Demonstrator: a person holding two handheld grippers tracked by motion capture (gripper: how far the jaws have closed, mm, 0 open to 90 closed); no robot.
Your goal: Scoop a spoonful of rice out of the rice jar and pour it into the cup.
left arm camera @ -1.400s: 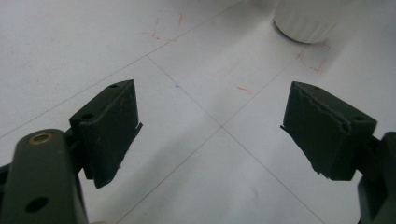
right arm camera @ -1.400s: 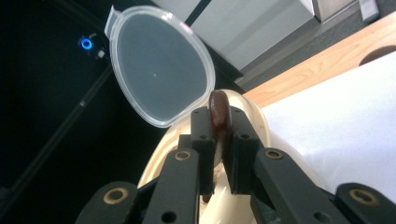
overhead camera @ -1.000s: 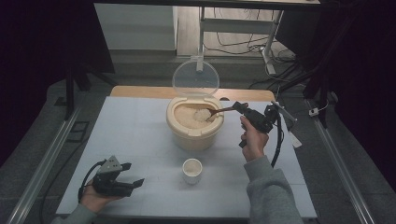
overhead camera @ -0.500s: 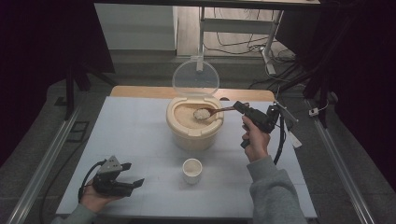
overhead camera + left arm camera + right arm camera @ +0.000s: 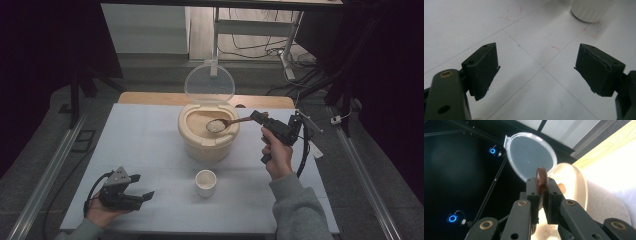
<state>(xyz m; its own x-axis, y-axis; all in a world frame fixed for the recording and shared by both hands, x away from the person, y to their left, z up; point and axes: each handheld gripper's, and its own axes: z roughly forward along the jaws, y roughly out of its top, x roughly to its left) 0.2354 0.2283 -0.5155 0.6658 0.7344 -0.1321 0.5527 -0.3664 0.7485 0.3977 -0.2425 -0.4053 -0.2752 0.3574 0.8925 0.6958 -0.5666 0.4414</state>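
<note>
While the left gripper [image 5: 145, 196] lay low on the white table [image 5: 150, 140] near its front left corner, cradled in the person's left hand [image 5: 102, 215], its jaws stood wide apart with nothing between them. Seen from the left gripper view, bare tabletop showed between the two pads [image 5: 486, 67], and the base of the small white cup [image 5: 590, 10] sat beyond them. From the high view, that cup [image 5: 205, 182] stood near the front middle of the table, just in front of the beige rice container [image 5: 207, 135], whose clear round lid [image 5: 209, 84] was tipped up behind it. Farther right, the right gripper [image 5: 256, 118] was clamped tight on the handle of a brown wooden spoon [image 5: 227, 122]. Its bowl, heaped with rice [image 5: 216, 126], was over the container's open mouth.
</note>
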